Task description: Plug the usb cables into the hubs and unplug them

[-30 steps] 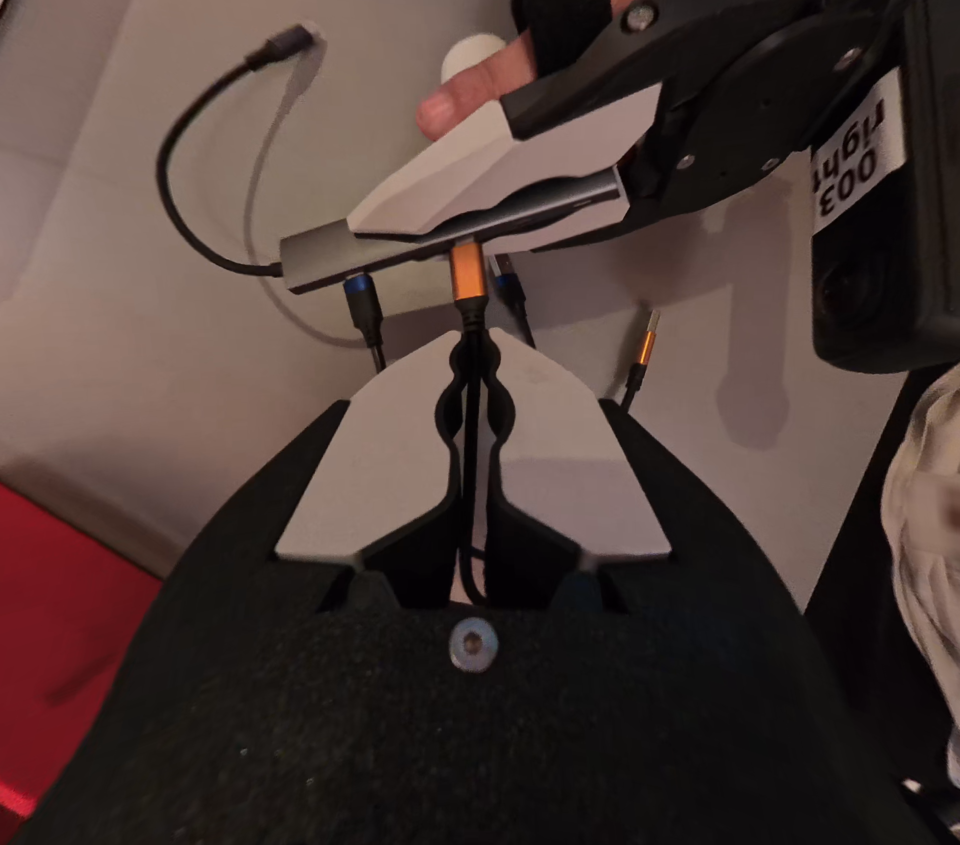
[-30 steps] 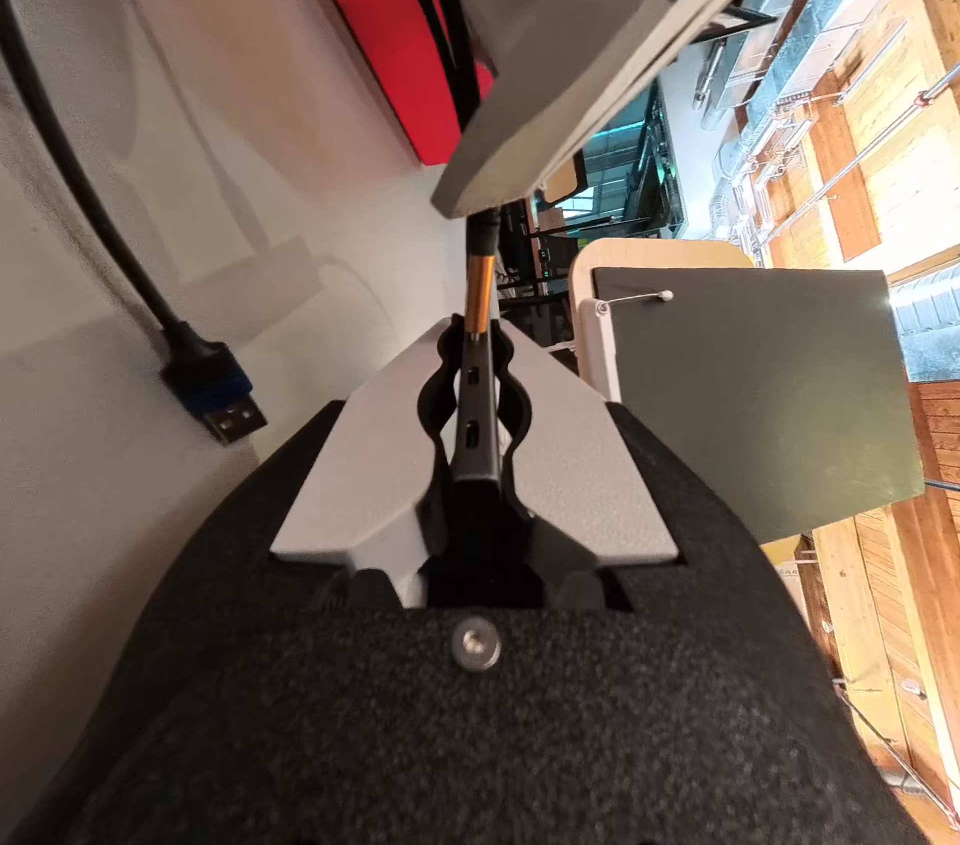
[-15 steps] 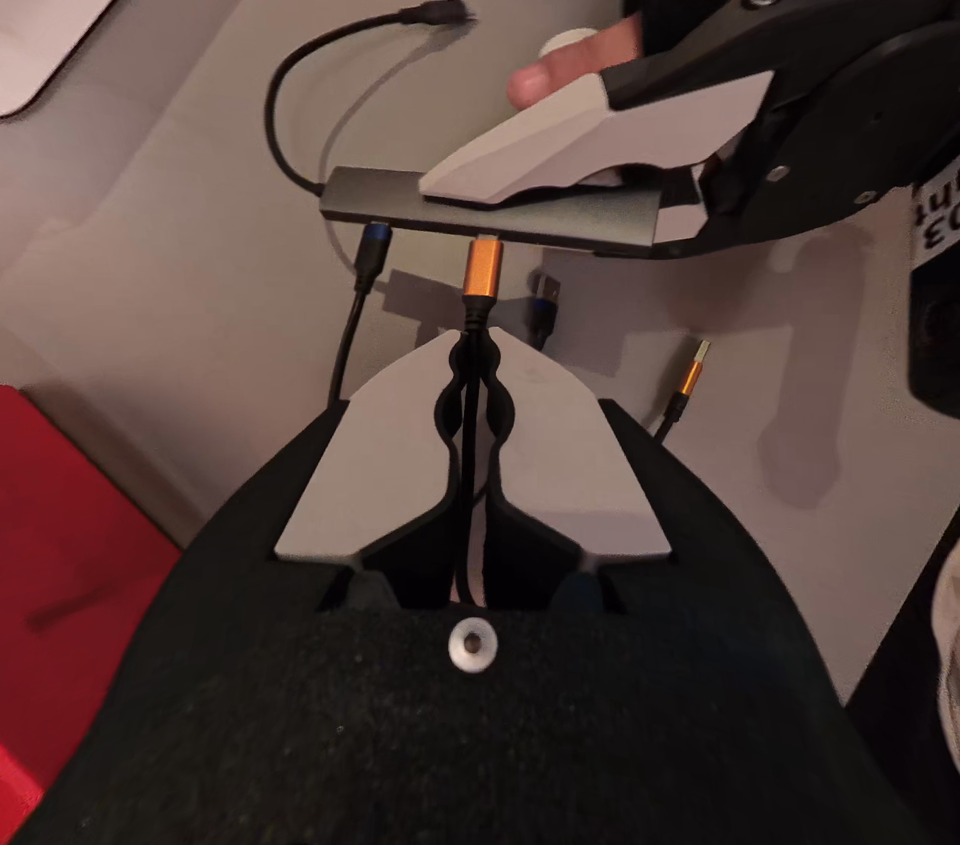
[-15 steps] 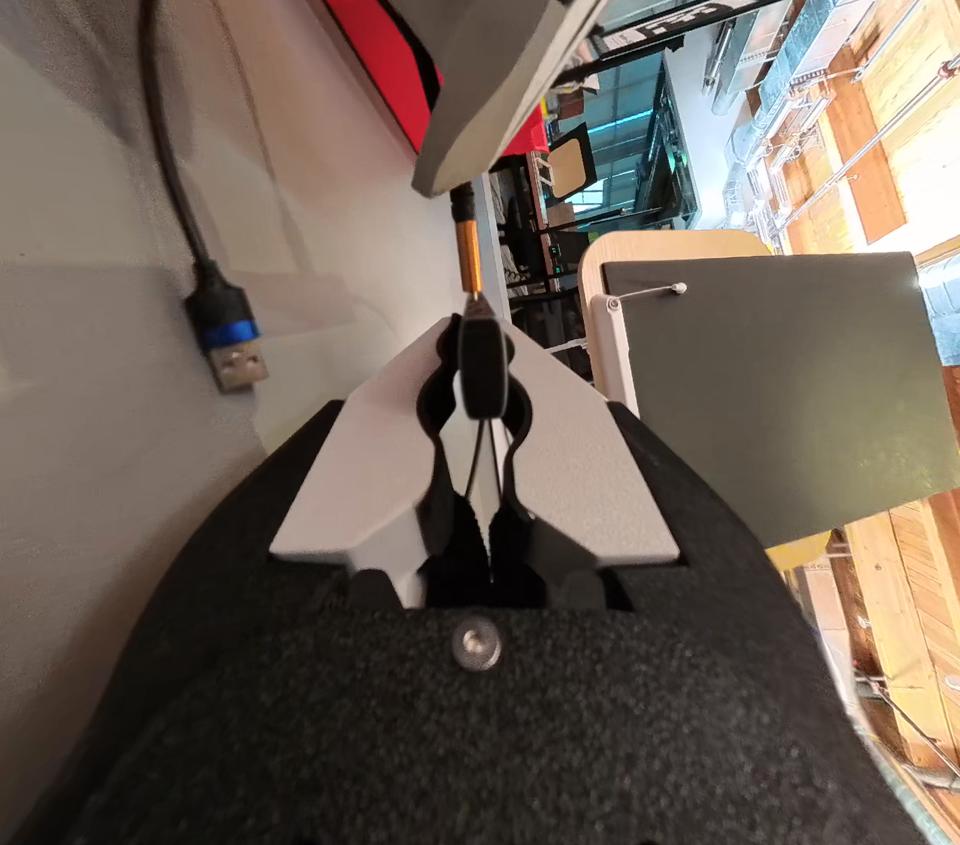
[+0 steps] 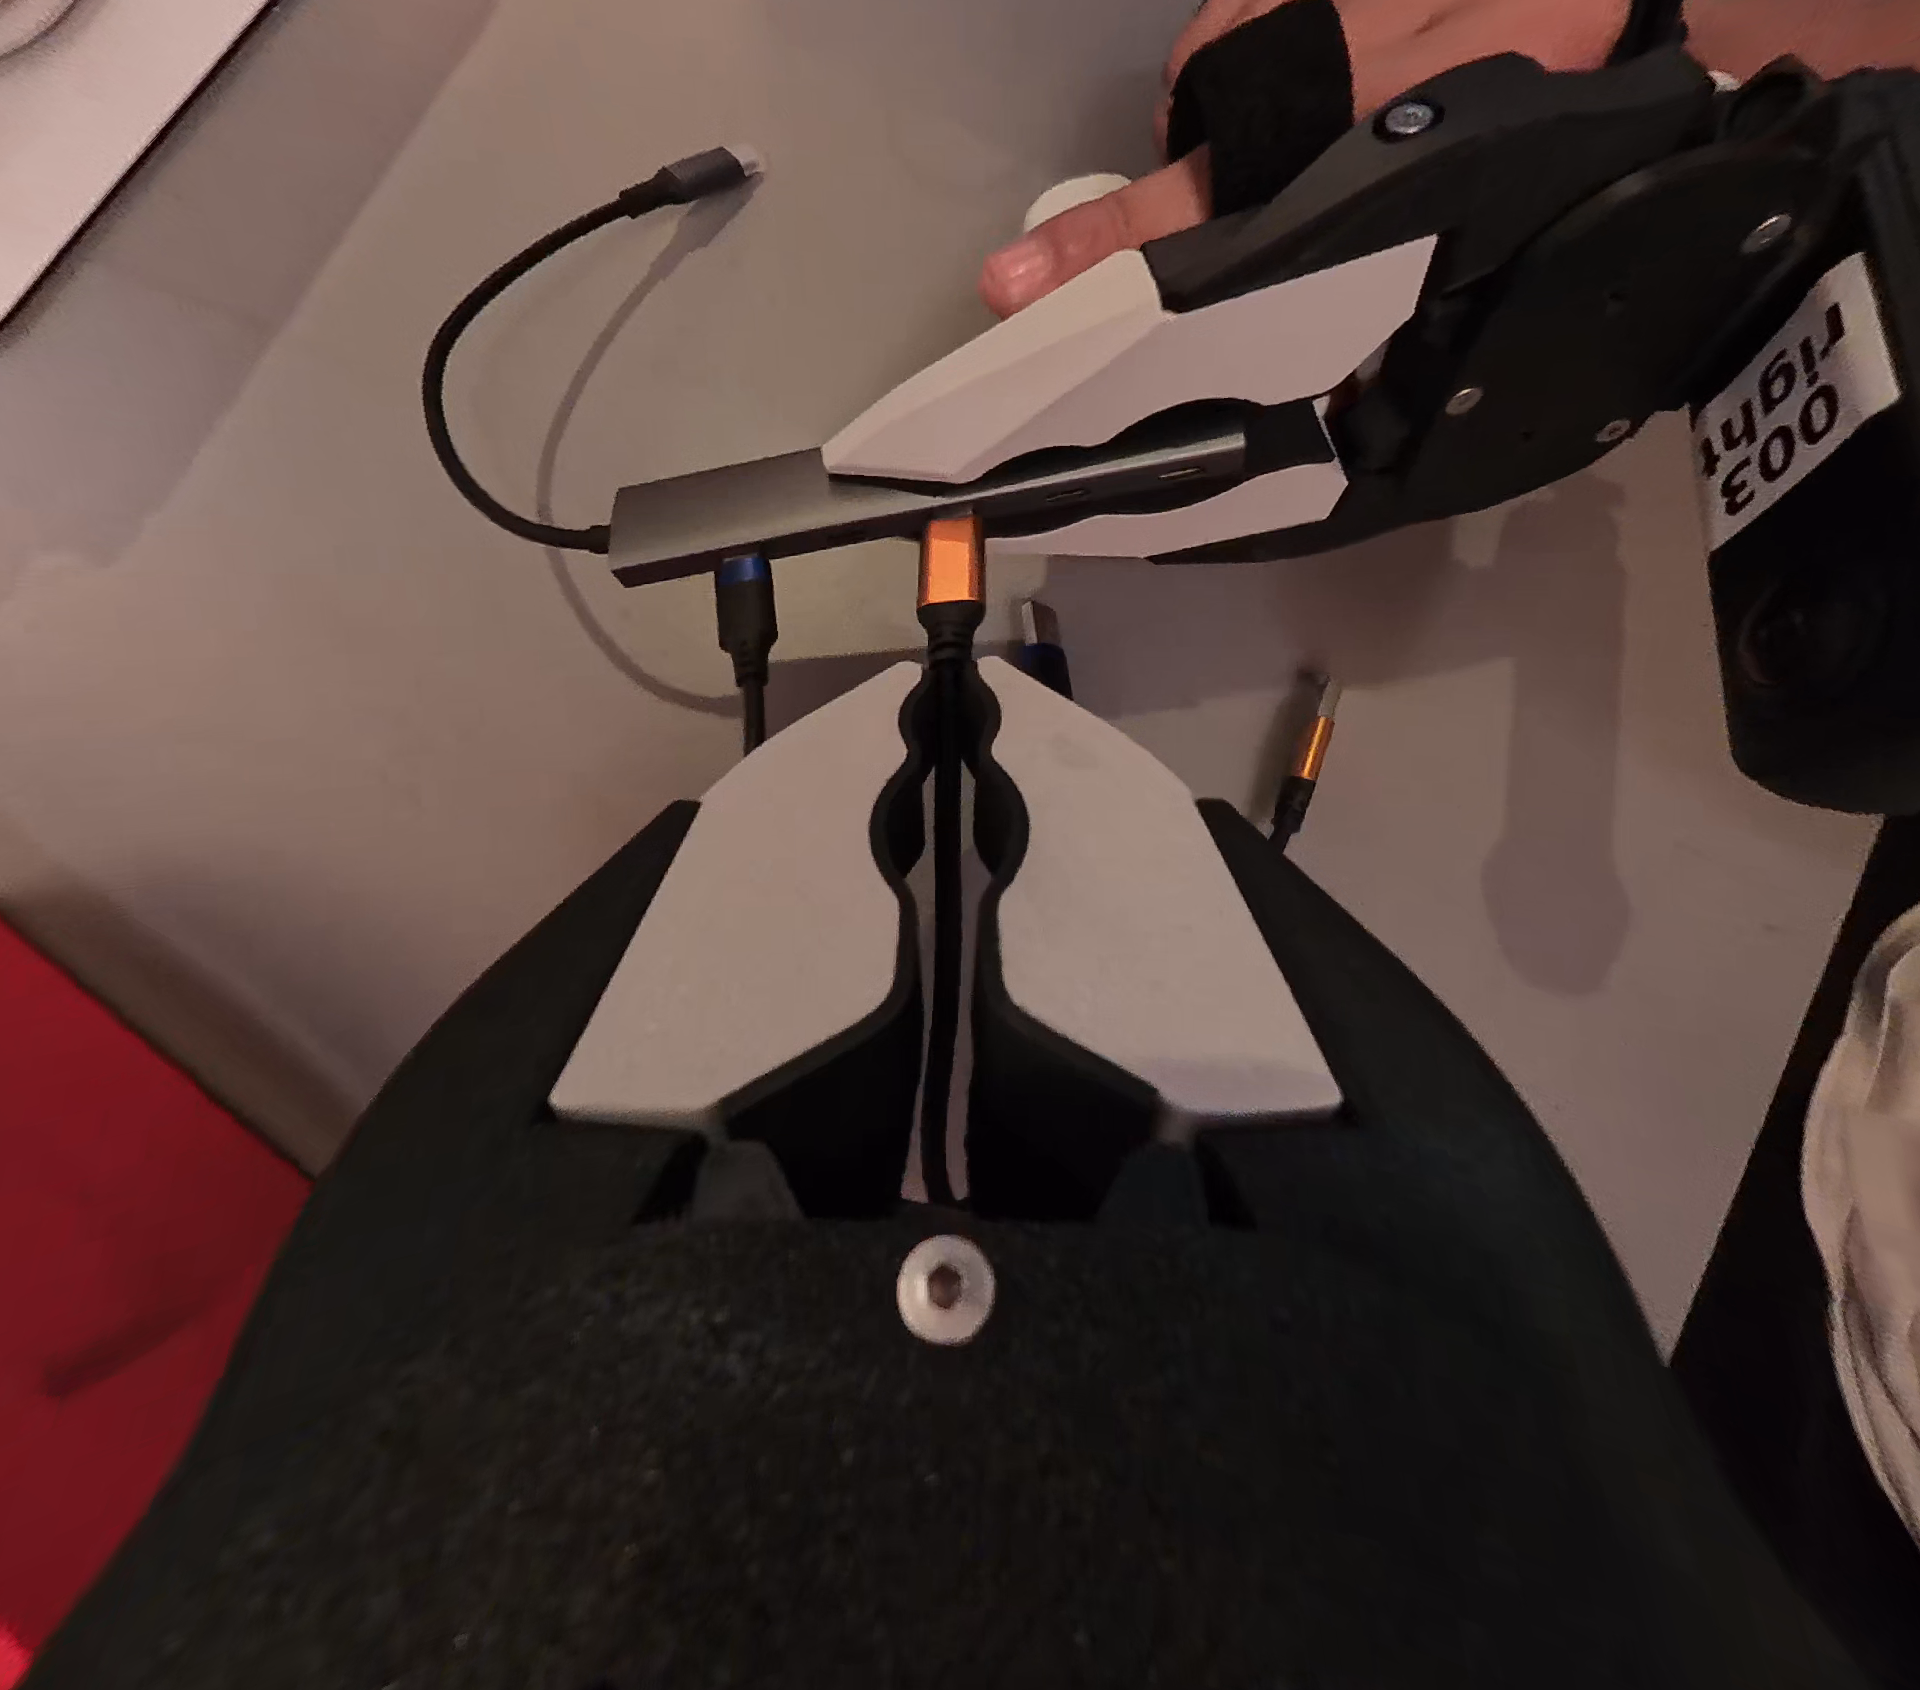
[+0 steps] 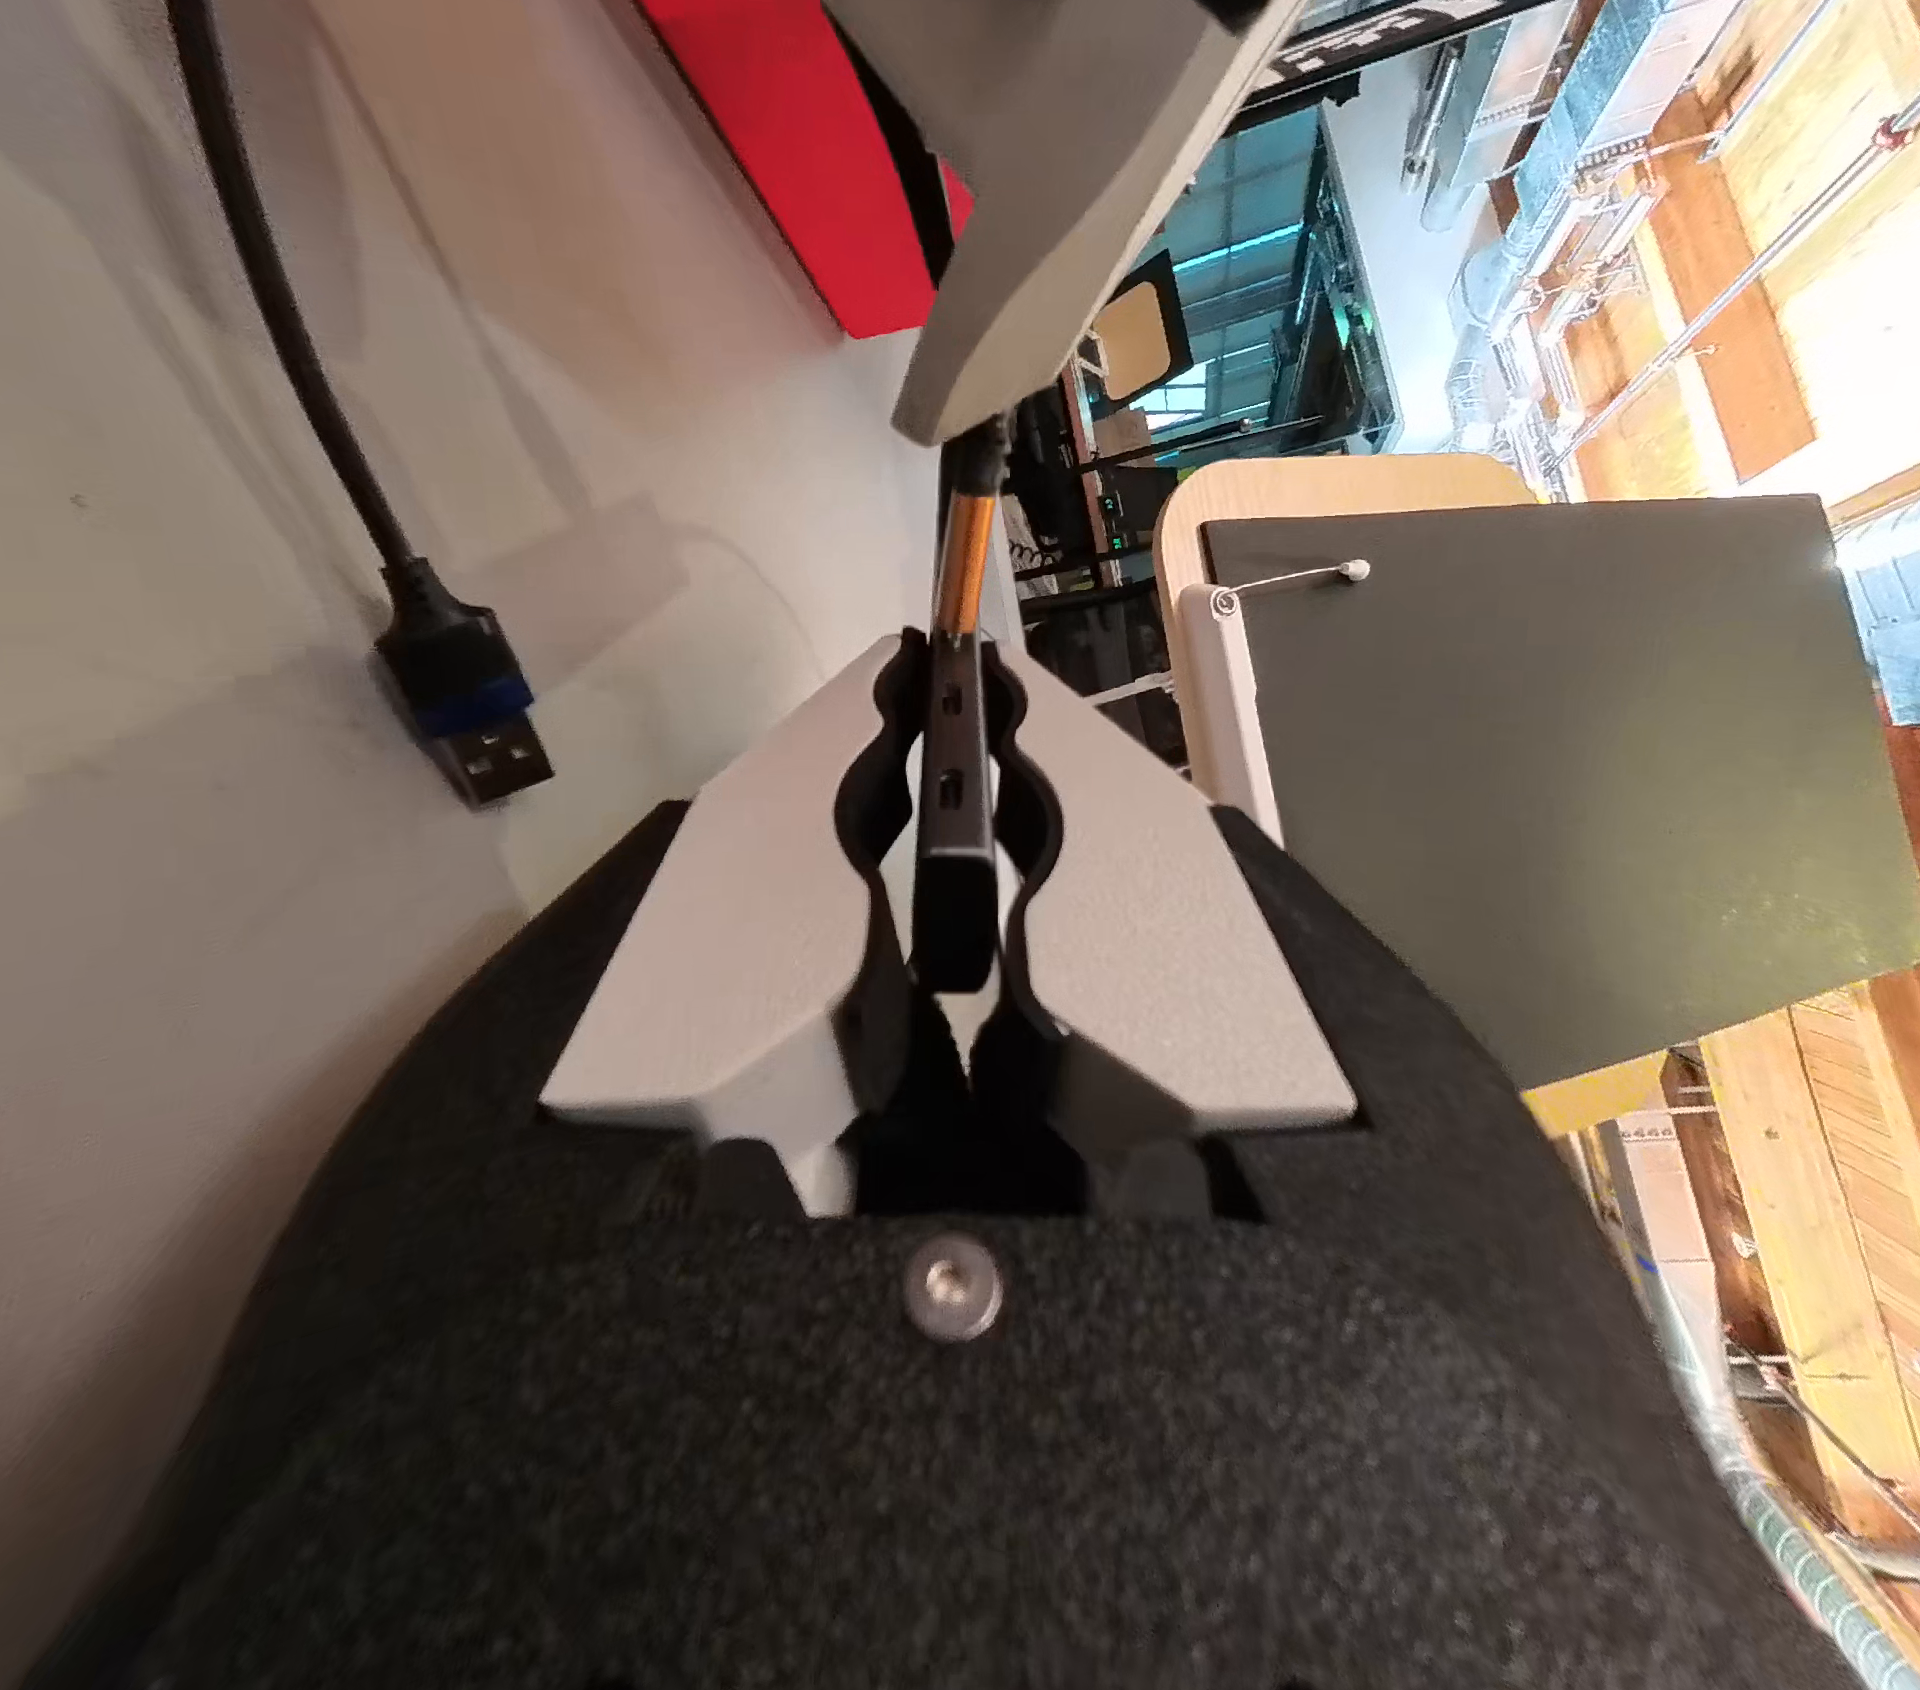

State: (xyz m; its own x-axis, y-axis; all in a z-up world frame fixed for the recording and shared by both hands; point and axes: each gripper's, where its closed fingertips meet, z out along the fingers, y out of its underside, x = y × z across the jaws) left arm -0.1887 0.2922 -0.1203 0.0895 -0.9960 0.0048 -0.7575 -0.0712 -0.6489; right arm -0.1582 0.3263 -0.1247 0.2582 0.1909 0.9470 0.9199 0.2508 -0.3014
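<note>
Right now my left gripper [image 5: 940,684] is clenched on the black cable [image 5: 943,892] just behind its orange plug [image 5: 951,565], and that plug sits straight ahead of my fingertips, its tip at a port in the edge of the grey hub [image 5: 790,502]. My right gripper [image 6: 951,669] is clamped flat across the hub's far end; in the right wrist view the hub [image 6: 951,809] runs between the pads with the orange plug [image 6: 966,554] just beyond my tips. Risk, as I judge it: I'm pinching cable, not plug, so any push could buckle it or tilt the plug in the port. The hub is held only at one end, so it could twist in that grip. A blue-banded plug [image 5: 743,591] sits in the hub just left of the orange one, close enough to snag. A loose blue USB plug [image 6: 473,715] lies on the table [image 5: 312,497] off to my right gripper's left, and a spare orange-tipped plug [image 5: 1304,747] lies right of my left gripper
</note>
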